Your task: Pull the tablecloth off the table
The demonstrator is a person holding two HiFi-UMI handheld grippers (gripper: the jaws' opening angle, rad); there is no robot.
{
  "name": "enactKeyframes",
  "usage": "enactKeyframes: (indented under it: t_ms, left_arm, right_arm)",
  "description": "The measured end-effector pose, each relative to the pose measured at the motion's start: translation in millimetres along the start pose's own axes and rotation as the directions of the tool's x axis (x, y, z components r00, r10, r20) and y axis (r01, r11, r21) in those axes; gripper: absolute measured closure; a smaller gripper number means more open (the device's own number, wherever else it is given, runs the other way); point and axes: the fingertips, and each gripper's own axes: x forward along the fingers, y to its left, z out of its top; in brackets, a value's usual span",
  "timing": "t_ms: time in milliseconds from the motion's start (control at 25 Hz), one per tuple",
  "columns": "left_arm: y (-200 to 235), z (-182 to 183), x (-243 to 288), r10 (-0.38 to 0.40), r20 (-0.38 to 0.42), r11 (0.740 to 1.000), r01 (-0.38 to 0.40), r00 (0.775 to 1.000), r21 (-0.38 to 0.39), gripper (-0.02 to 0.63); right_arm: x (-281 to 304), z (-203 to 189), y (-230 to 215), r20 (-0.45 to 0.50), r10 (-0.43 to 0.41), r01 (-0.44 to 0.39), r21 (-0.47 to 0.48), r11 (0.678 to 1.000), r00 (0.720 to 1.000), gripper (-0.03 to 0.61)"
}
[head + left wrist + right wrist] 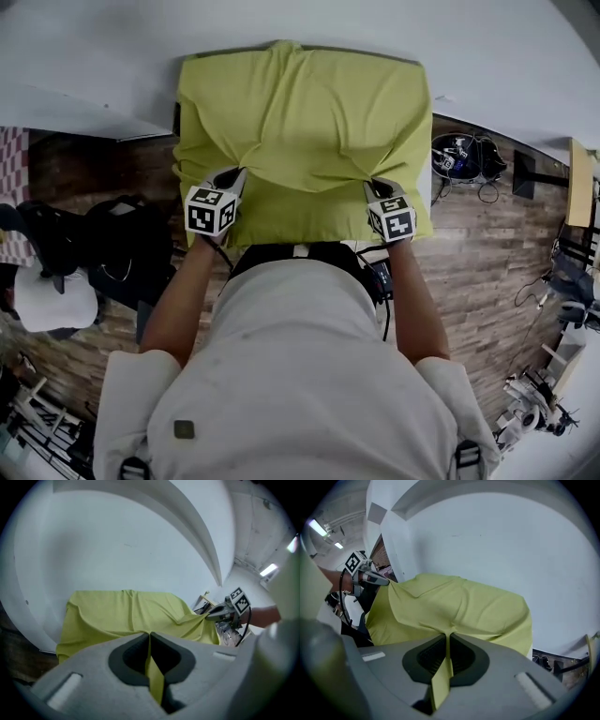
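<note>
The yellow-green tablecloth [300, 112] lies over the bench and hides it. Its near edge is held up. The left gripper [236, 176] and the right gripper [377, 187] each pinch a fold of that edge tight between their fingers. To do this well, pull both sides back together, evenly, and grip hard so the cloth cannot slip out.

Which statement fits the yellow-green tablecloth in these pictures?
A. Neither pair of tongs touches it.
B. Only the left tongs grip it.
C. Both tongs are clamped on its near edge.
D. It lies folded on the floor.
C: the left tongs and the right tongs are each shut on a pinched fold of the tablecloth.
</note>
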Motion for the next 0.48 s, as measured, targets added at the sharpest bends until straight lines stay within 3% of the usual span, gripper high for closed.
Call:
enactKeyframes:
  t_ms: [200, 480]
  left_arm:
    - [-6, 21, -20, 0.002, 0.068, 1.0, -0.004, 0.998, 0.017, 0.615]
    - [-43, 42, -64, 0.059, 0.203, 0.998, -0.063, 0.977, 0.015, 0.615]
  right_arm:
    - [-28, 21, 1, 0.09, -0.008, 0.007, 0.008, 1.0, 0.996, 0.561]
    - [-79, 41, 6, 0.228, 0.022, -0.008, -0.062, 0.998, 0.973, 0.561]
